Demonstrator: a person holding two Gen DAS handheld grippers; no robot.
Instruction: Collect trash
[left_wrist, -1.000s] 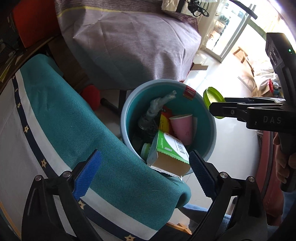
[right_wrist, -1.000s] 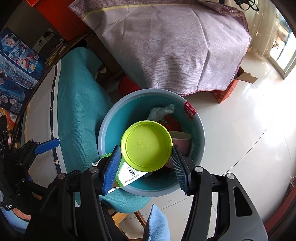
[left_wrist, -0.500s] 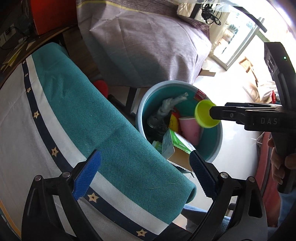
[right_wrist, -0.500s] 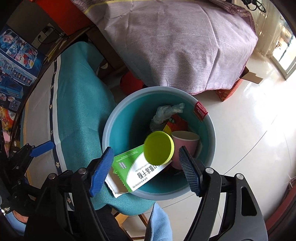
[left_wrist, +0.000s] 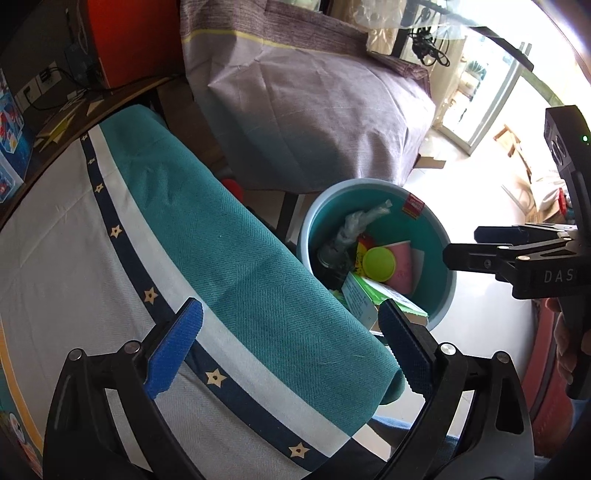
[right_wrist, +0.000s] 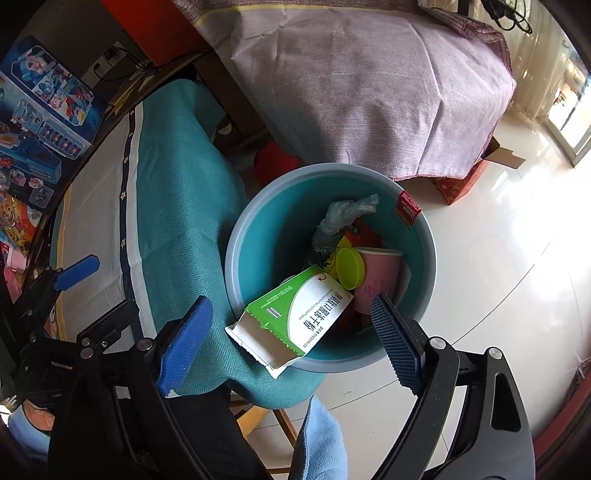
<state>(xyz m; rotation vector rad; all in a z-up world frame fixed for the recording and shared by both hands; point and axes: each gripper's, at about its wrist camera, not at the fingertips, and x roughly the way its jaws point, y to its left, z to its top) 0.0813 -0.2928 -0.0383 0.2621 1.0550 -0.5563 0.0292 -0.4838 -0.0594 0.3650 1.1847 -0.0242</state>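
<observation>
From the left wrist, the left gripper (left_wrist: 291, 347) stands open and empty above the tabletop's teal cloth (left_wrist: 236, 266). Ahead and to its right sits one teal bin (left_wrist: 445, 295), placed by the tabletop edge, likely so trash drops in easily.

From the right wrist, the right gripper (right_wrist: 291, 343) has just been opening, with nothing between its jaws. The one green lid (right_wrist: 350, 267) lies in the bin just ahead, against one pink cup (right_wrist: 380, 284), beside one green carton (right_wrist: 295, 314).

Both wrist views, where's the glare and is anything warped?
Left wrist view: window and floor behind the bin are blown out white; table edge bows from fisheye. Right wrist view: glare on the floor tiles at right, corners vignetted dark; bin contents stay sharp.
</observation>
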